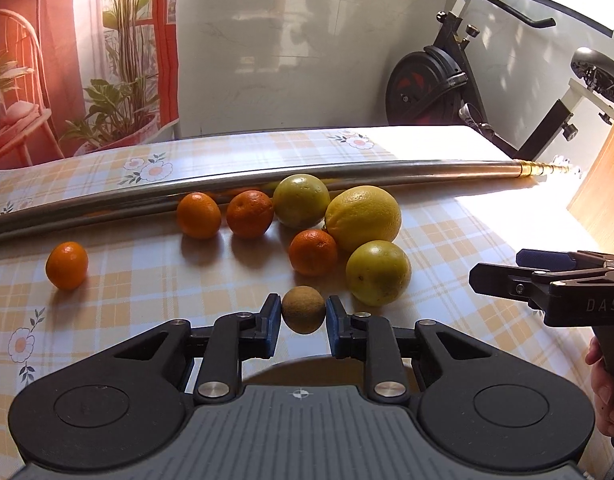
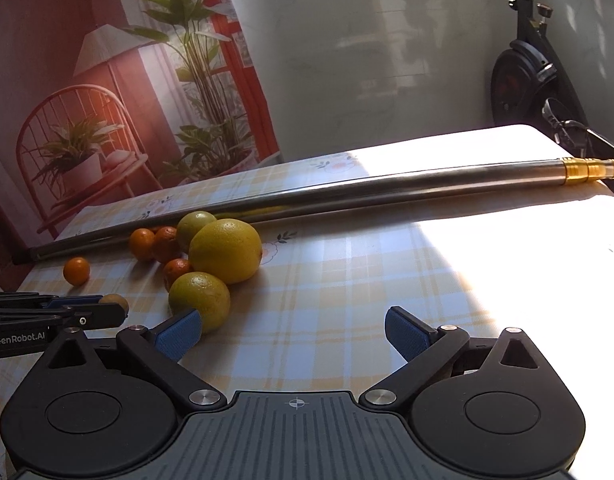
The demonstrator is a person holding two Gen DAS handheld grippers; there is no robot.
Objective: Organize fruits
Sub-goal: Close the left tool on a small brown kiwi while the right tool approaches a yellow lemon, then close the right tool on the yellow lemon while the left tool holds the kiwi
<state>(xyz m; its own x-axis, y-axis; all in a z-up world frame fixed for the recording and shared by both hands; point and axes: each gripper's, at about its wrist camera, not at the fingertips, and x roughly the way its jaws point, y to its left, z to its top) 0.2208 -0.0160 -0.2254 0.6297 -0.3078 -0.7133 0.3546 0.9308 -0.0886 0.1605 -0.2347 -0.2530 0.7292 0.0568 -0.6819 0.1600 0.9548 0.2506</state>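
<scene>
My left gripper (image 1: pixel 303 312) is shut on a small round brown fruit (image 1: pixel 303 310), held a little above the checked tablecloth (image 1: pixel 147 280). Just beyond it lies a cluster: a large yellow citrus (image 1: pixel 363 218), two yellow-green ones (image 1: pixel 301 200) (image 1: pixel 378 273) and three mandarins (image 1: pixel 198 215) (image 1: pixel 249 214) (image 1: pixel 313 252). A fourth mandarin (image 1: pixel 67 265) sits alone to the left. My right gripper (image 2: pixel 293 320) hovers open and holds nothing, to the right of the cluster; its left finger (image 2: pixel 179 334) is close to the near yellow-green fruit (image 2: pixel 199 300).
A long steel pole (image 1: pixel 267 184) with a gold end lies across the table behind the fruit. An exercise bike (image 1: pixel 447 80) stands past the far right corner. A hand (image 1: pixel 607 392) holds the right gripper's handle. Sunlit tablecloth (image 2: pixel 467 272) stretches to the right.
</scene>
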